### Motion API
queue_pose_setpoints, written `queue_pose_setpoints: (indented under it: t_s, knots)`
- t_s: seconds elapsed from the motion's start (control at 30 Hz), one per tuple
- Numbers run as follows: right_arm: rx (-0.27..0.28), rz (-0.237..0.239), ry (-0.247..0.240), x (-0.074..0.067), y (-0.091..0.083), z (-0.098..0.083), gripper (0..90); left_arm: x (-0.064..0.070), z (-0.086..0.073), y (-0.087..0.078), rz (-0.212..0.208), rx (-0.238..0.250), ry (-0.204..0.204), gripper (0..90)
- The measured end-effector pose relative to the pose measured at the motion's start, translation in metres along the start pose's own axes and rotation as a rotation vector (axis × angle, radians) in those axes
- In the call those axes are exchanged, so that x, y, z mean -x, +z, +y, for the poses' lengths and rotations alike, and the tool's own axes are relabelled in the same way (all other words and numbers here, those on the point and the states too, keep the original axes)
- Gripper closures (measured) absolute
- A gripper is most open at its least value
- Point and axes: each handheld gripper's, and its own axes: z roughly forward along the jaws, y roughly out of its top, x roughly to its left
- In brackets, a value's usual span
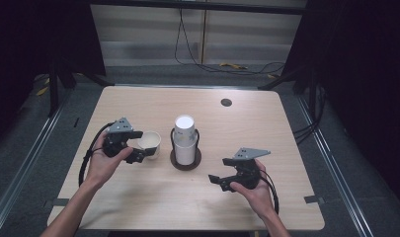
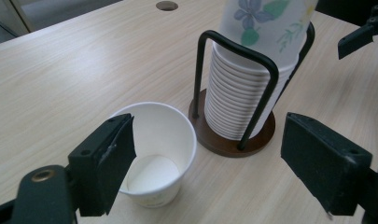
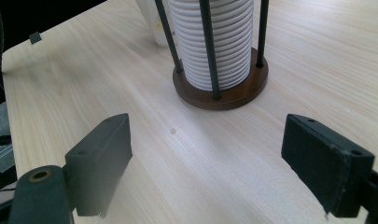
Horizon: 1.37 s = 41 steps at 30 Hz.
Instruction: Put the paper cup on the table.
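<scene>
Jaws of left gripper (image 2: 207, 163) straddle paper cup (image 2: 154, 151).

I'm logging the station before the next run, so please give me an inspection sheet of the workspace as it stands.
Surface: light wooden table, one round grommet hole near the far edge.
Job's things: single paper cup upright, open end up, beside the cup holder; a stack of paper cups stands inside its black wire frame.
Clutter: nothing seen.
Grippers: left gripper open, one jaw inside the single cup's mouth in the left gripper view; right gripper open over bare table, holding nothing.
Cables: black cable loops from the left gripper; cables lie on the floor beyond the table.
Surroundings: grey floor, dark curtains.
</scene>
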Motion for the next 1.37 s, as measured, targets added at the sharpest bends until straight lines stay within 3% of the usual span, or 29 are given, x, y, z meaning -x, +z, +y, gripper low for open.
queue_pose_setpoints:
  t_s: [0.1, 0.2, 0.3, 0.37, 0.43, 0.6, 0.67, 0.7, 0.8, 0.9, 1.1, 1.2, 1.37]
  knots:
    - [0.006, -0.006, 0.005, 0.0, -0.001, 0.0, 15.7, 0.01, -0.01, 0.001, -0.02, -0.01, 0.027, 17.6]
    - [0.008, -0.011, 0.008, 0.001, -0.001, 0.0, 15.5, 0.014, -0.015, 0.003, -0.014, -0.001, 0.008, 17.2]
    - [0.016, -0.021, 0.013, 0.001, 0.0, -0.001, 14.7, 0.025, -0.026, 0.01, -0.015, -0.033, 0.018, 17.2]
    - [0.018, -0.029, 0.013, 0.001, 0.001, -0.003, 14.6, 0.03, -0.03, 0.011, -0.005, -0.019, 0.022, 17.2]
    - [0.014, -0.031, 0.019, 0.002, 0.002, -0.005, 14.6, 0.033, -0.032, 0.011, -0.017, -0.008, -0.009, 17.2]
    - [0.023, -0.051, 0.031, 0.003, 0.002, -0.008, 14.6, 0.04, -0.04, 0.01, 0.016, 0.013, 0.009, 17.2]
    - [0.026, -0.055, 0.037, 0.003, 0.001, -0.008, 14.6, 0.044, -0.044, 0.01, -0.012, 0.003, 0.004, 17.2]
    - [0.024, -0.065, 0.039, 0.004, 0.001, -0.01, 14.6, 0.049, -0.048, 0.007, -0.017, 0.021, 0.003, 17.2]
    - [0.021, -0.071, 0.045, 0.004, 0.001, -0.011, 14.6, 0.051, -0.052, 0.007, -0.054, 0.015, -0.017, 17.2]
    - [0.027, -0.083, 0.055, 0.005, 0.003, -0.012, 14.7, 0.052, -0.058, 0.01, -0.049, 0.004, -0.026, 17.2]
    - [0.02, -0.089, 0.065, 0.006, 0.007, -0.016, 14.6, 0.056, -0.072, 0.019, -0.085, -0.016, -0.055, 17.2]
    - [0.017, -0.092, 0.067, 0.007, 0.007, -0.017, 14.6, 0.055, -0.074, 0.02, -0.09, -0.017, -0.069, 17.2]
    - [0.013, -0.104, 0.074, 0.007, 0.008, -0.019, 14.6, 0.056, -0.078, 0.018, -0.085, -0.016, -0.058, 17.2]
